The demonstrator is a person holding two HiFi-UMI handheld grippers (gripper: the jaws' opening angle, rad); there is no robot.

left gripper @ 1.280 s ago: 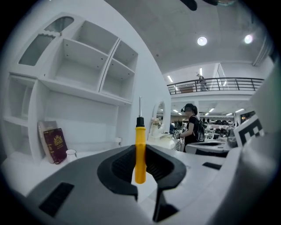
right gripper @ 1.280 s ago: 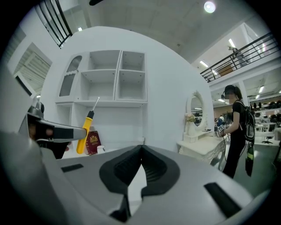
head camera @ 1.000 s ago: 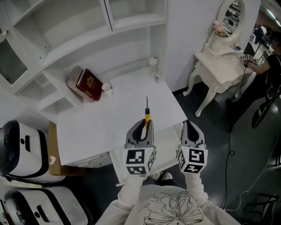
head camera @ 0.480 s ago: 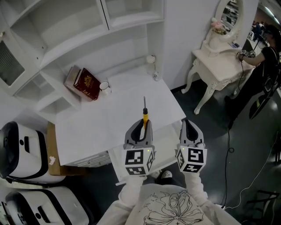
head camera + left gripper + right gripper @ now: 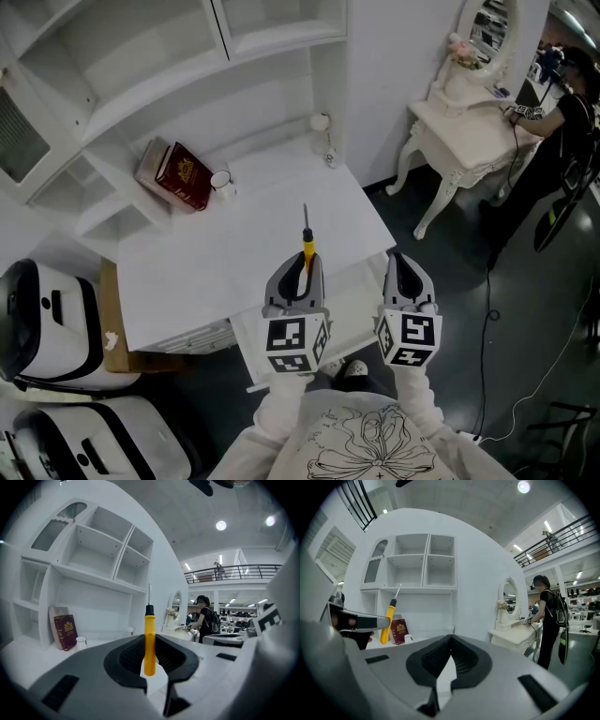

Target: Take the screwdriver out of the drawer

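- The screwdriver (image 5: 149,639) sits at the centre of the left gripper view. The left gripper (image 5: 149,645) is clamped on the lower part of its handle, one pad on each side.
- The handle stands upright between the fingers. Its black collar and thin metal shaft stick out well past the fingertips.
- In the head view the tool is just below the frame's centre. It is clear of the open drawer (image 5: 357,312), and its tip points toward the top of the frame over the desk (image 5: 216,272).
- The right gripper (image 5: 403,270) is just right of the left one, over the drawer. Its fingers are closed tip to tip with nothing between them.
- The handle is smooth yellow plastic, a slim cylinder. The shaft is bare steel and very narrow.
- The pads (image 5: 130,656) are black and finely ribbed, set in matte grey curved jaws. Each gripper carries a white cube with black square markers.
- The desk and drawer are flat, plain white board. White shelves (image 5: 169,56) fill the upper left.
- A dark red hardback book (image 5: 183,175) with a gold emblem leans at upper left, with a small white cup (image 5: 221,180) just beside it.
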